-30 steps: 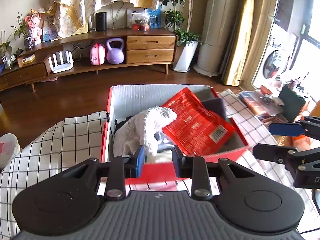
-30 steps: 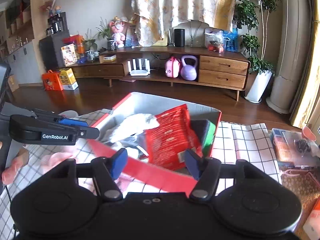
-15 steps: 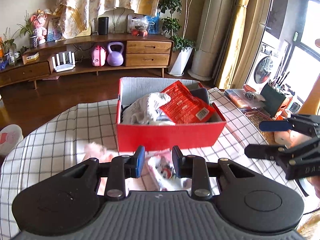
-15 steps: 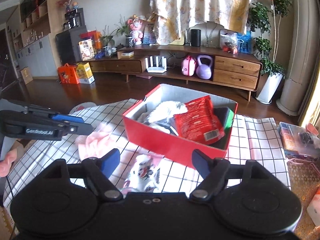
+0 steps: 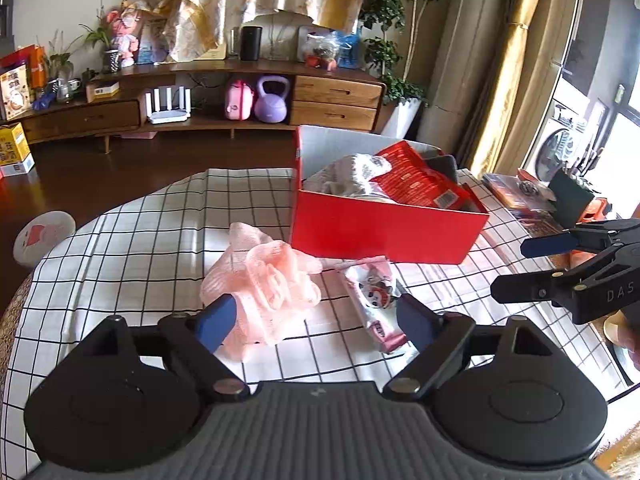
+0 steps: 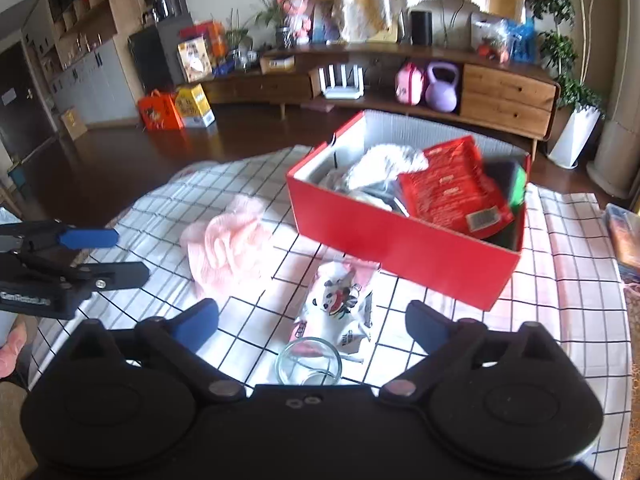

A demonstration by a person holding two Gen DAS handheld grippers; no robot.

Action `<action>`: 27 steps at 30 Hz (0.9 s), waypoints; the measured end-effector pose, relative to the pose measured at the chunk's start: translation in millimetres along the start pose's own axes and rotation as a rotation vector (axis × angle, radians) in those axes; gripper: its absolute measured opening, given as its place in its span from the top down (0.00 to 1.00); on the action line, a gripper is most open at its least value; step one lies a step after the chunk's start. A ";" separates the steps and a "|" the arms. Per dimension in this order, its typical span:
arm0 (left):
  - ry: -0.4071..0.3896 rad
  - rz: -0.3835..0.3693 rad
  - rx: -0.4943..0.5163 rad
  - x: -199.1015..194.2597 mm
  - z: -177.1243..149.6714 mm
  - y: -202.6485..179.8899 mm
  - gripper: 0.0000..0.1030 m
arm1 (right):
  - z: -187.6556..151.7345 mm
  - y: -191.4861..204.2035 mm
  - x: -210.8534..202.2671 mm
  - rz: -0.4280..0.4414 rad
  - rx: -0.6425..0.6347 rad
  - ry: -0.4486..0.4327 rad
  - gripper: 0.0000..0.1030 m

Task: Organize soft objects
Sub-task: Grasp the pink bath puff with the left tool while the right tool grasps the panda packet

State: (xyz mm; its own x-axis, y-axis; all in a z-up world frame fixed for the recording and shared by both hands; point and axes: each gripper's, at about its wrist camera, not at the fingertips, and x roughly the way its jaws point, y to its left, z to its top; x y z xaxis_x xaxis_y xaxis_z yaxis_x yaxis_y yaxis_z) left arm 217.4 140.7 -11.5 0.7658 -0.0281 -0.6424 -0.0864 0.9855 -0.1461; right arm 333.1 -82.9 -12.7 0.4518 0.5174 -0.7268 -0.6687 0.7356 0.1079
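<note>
Where legible, right gripper [image 5: 520, 268] reads "DAS".

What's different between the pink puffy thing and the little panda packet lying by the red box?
The pink mesh puff is one pale colour, ruffled and bulky; the panda packet is a flat, smooth wrapper, white and pink with printed pictures. The puff lies to the packet's left in both views. Both rest on the checked tablecloth, outside the red box.

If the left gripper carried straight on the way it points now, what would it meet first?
Probably the pink mesh pouf on the checked cloth; the left gripper, opening, holds nothing. The panda packet lies just right of it.
</note>
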 end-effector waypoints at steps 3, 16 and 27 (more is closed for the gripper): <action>0.000 0.018 -0.002 7.1 -4.1 5.1 0.06 | 1.2 -2.2 18.9 0.022 0.003 0.028 0.00; 0.063 0.043 -0.083 75.7 2.6 28.1 0.01 | 26.3 -24.7 120.8 0.026 0.078 0.214 0.00; 0.189 0.081 -0.131 150.6 17.0 45.3 0.01 | 24.8 -15.1 171.2 0.025 0.013 0.352 0.00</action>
State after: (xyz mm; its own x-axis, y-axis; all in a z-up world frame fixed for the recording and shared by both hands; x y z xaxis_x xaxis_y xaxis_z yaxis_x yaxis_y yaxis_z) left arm 339.6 183.9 -102.1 0.6214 0.0076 -0.7835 -0.2344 0.9560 -0.1766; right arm 435.2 5.4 -121.9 0.2027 0.3541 -0.9130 -0.6685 0.7313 0.1352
